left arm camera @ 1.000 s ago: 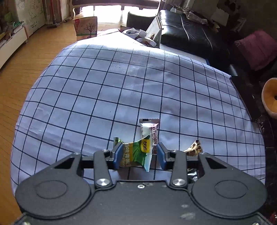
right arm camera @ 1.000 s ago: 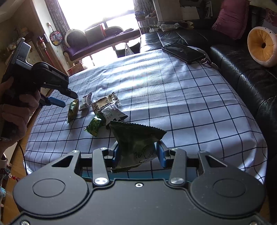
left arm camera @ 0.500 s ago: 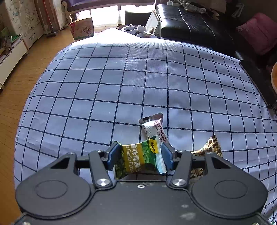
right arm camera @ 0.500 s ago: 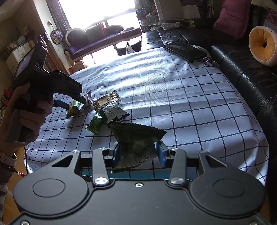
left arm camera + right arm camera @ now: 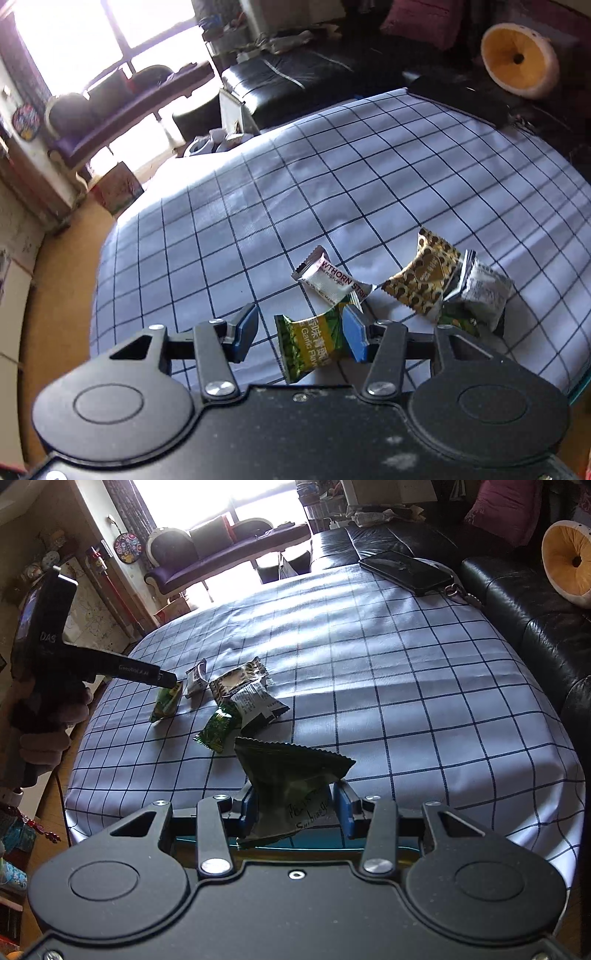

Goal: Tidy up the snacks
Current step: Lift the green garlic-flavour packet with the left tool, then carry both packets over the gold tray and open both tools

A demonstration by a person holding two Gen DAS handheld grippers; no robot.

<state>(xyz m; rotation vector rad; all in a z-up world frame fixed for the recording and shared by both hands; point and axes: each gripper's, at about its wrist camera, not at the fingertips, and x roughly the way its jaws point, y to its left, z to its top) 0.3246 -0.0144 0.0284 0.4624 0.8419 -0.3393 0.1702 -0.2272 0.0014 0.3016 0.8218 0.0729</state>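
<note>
A green garlic-flavour packet [image 5: 314, 343] stands between the jaws of my left gripper [image 5: 301, 332]. It leans on the right pad [image 5: 354, 336], while a gap separates it from the left pad; the jaws are closing. In the right wrist view that left gripper [image 5: 170, 681] sits over the same green packet [image 5: 166, 701], which touches the checked tablecloth [image 5: 406, 686]. My right gripper [image 5: 295, 808] is shut on a dark green snack bag [image 5: 291, 771], held upright near the table's front edge. Beside the left gripper lie a white hawthorn strip [image 5: 328, 280], a brown-gold packet [image 5: 421, 280] and a silver packet [image 5: 480, 291].
Another small green packet [image 5: 218, 727] lies in the pile. A black phone [image 5: 406, 570] rests at the table's far right corner. A black leather sofa [image 5: 517, 602] borders the right side. A teal rim [image 5: 295, 843] shows just under my right gripper. A hand [image 5: 40, 734] holds the left gripper.
My left gripper has rolled and swung toward the snack pile. Its jaws went from pinching the green packet to standing wider, the left pad now off it. The right gripper has kept still.
</note>
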